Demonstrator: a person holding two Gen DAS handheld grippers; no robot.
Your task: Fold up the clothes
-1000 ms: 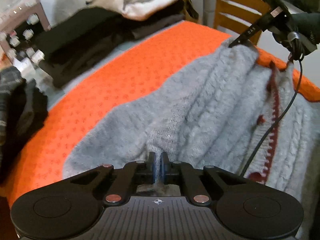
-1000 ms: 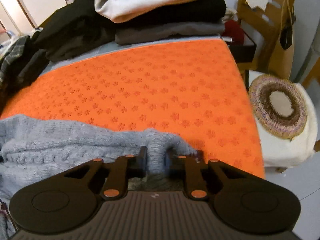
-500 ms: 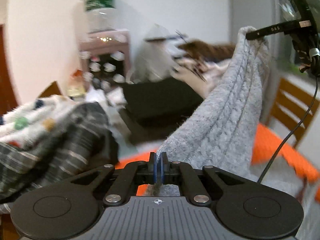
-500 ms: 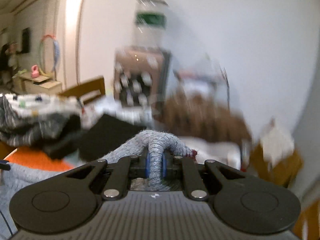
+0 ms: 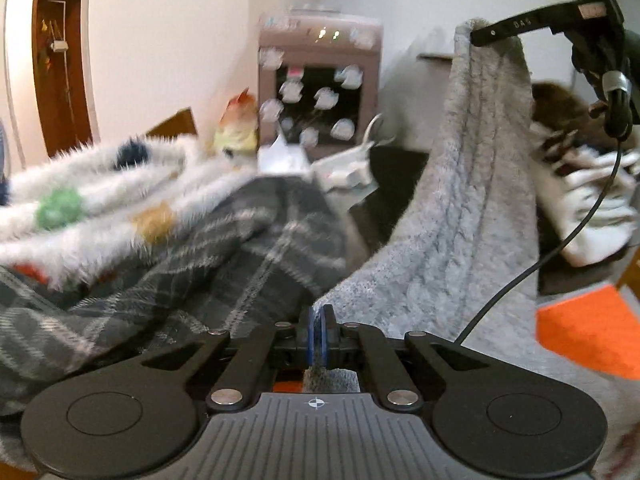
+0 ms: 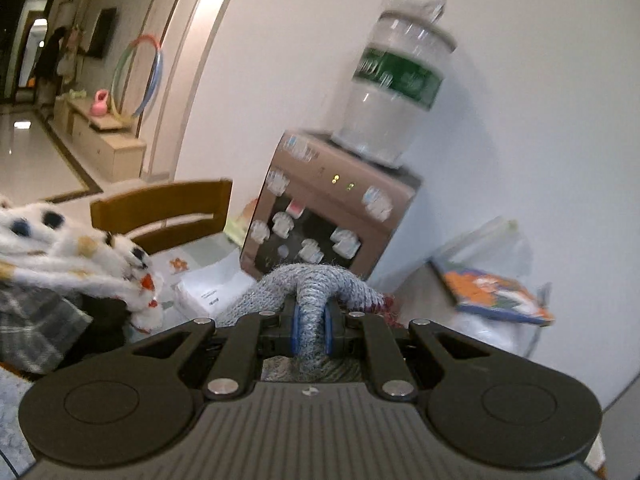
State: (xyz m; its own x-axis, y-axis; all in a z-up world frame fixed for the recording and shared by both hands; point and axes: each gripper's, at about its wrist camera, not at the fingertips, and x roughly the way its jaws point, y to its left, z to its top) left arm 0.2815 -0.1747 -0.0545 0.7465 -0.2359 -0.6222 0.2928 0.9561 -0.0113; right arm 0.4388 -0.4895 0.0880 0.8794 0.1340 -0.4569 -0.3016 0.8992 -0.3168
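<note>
A grey cable-knit cardigan [image 5: 460,216] hangs in the air, stretched between my two grippers. My left gripper [image 5: 319,332] is shut on its lower edge. My right gripper [image 6: 311,330] is shut on a bunched fold of the same cardigan [image 6: 312,284]. In the left wrist view the right gripper [image 5: 476,36] shows at the upper right, pinching the cardigan's top corner. A dark red trim shows beside the fold in the right wrist view.
A plaid garment [image 5: 168,280] and a fluffy white spotted one [image 5: 80,200] are piled at the left. A water dispenser [image 6: 328,216] with a bottle [image 6: 396,92] stands behind, beside a wooden chair [image 6: 160,212]. The orange cloth [image 5: 588,328] lies at the lower right.
Both grippers have lifted the cardigan off the orange cloth and raised it high. The views have swung up from the table toward the wall and the dispenser.
</note>
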